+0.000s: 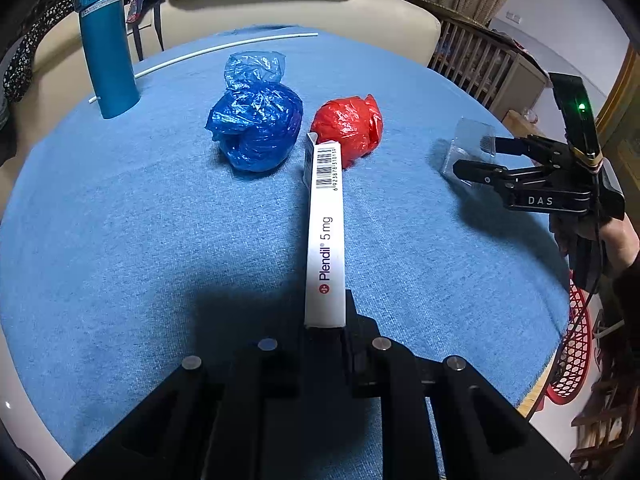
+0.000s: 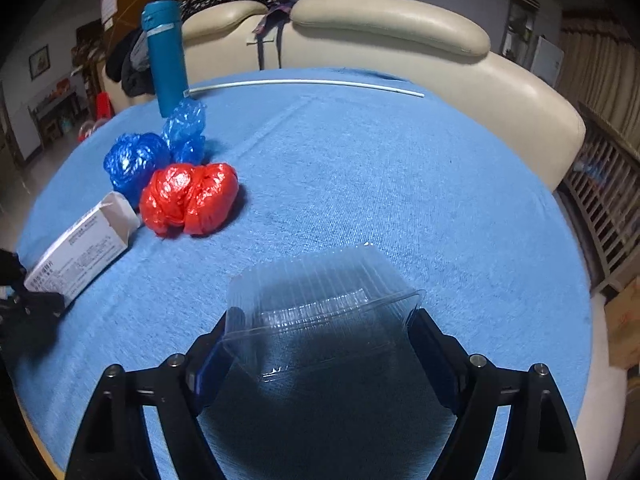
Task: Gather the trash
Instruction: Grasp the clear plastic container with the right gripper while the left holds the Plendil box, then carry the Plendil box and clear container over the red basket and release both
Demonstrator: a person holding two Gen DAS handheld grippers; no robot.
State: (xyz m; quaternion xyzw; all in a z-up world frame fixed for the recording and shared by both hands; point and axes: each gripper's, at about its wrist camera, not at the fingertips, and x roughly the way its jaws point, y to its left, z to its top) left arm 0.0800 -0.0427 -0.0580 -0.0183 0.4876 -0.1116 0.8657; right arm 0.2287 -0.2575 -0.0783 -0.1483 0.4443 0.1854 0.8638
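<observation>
Your left claw [image 1: 325,320] is clenching a long white Plendil box [image 1: 325,232]; your right claw [image 2: 320,344] is gripping a clear ribbed plastic container [image 2: 320,300].

The left gripper [image 1: 325,320] points steeply down, its jaws clamped tight on the near end of a white medicine box [image 1: 325,236]. The right gripper [image 2: 320,332] also tilts downward, jaws spread wide, their pads against both sides of a clear plastic container [image 2: 320,304]. A hand [image 1: 592,236] grips the right handle.
</observation>
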